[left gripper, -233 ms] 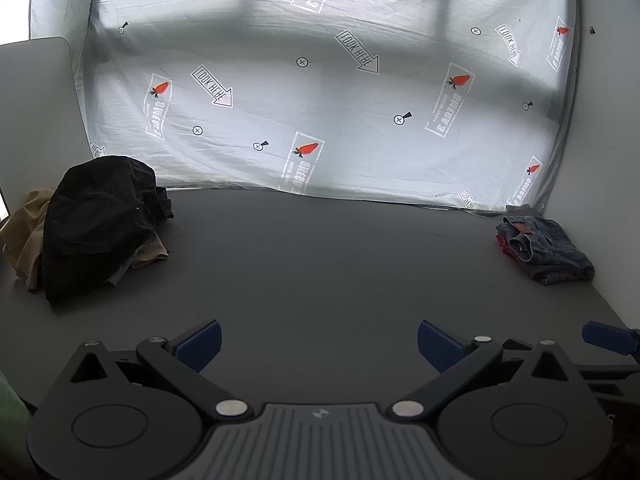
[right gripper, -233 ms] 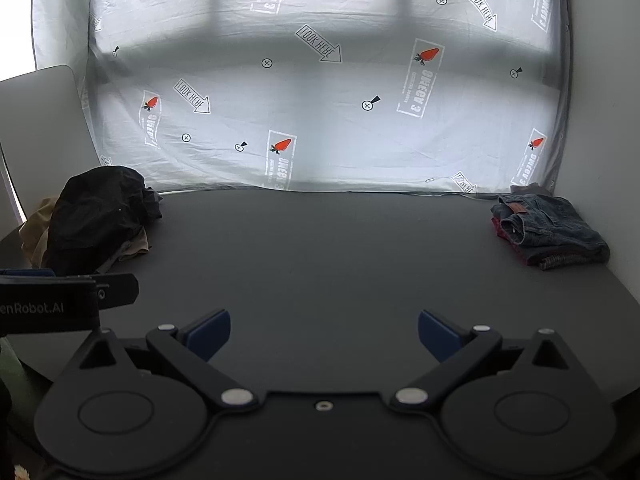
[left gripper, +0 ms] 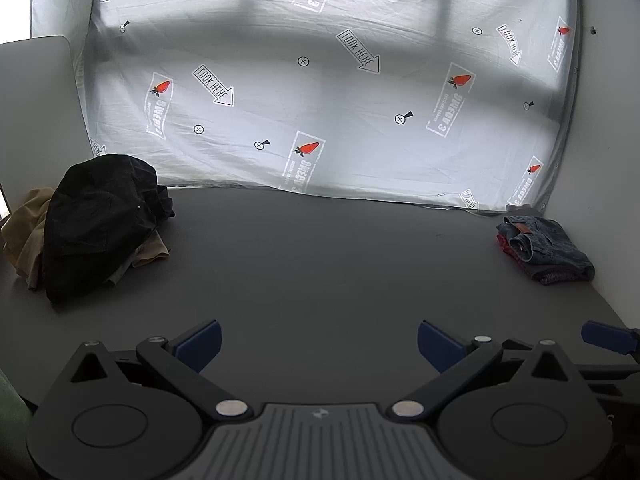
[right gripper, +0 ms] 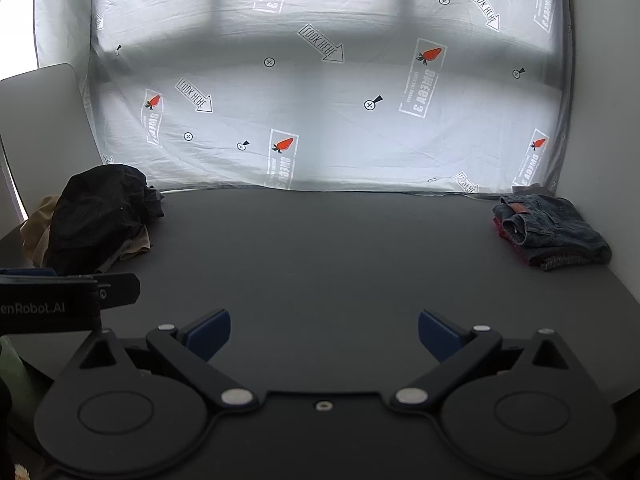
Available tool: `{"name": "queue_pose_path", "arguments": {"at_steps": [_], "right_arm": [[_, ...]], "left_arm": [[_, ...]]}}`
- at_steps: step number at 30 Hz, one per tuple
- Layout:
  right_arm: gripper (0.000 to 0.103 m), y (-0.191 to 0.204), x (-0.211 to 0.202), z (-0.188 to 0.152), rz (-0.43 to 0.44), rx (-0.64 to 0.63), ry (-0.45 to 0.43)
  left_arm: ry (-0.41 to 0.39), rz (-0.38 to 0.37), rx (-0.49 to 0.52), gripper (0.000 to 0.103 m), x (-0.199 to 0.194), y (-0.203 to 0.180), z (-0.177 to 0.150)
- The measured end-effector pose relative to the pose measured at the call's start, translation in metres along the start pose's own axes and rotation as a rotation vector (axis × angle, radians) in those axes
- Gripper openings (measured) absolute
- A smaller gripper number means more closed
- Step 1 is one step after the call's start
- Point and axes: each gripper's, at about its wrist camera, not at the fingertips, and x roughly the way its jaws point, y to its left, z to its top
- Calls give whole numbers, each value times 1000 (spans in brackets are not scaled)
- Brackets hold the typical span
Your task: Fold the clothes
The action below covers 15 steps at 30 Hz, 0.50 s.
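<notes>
A heap of unfolded clothes, a black garment over tan ones, lies at the far left of the dark table. At the far right sits a small stack of folded clothes with blue jeans on top and red fabric beneath. My left gripper hangs open above the table's near middle, nothing between its blue pads. My right gripper is open too and holds nothing. Part of the left gripper's body shows at the left edge of the right wrist view.
A white printed sheet hangs as a backdrop behind the table. A pale chair back stands at the far left. A white wall borders the right side. The right gripper's blue pad pokes in at the right edge.
</notes>
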Motion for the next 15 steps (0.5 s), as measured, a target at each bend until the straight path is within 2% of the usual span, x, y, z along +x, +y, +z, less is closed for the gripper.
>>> {"name": "queue_pose_path", "arguments": {"at_steps": [15], "right_arm": [[101, -5, -2, 0, -14, 4, -13]], "left_arm": [[-9, -11, 4, 103, 7, 2, -5]]}}
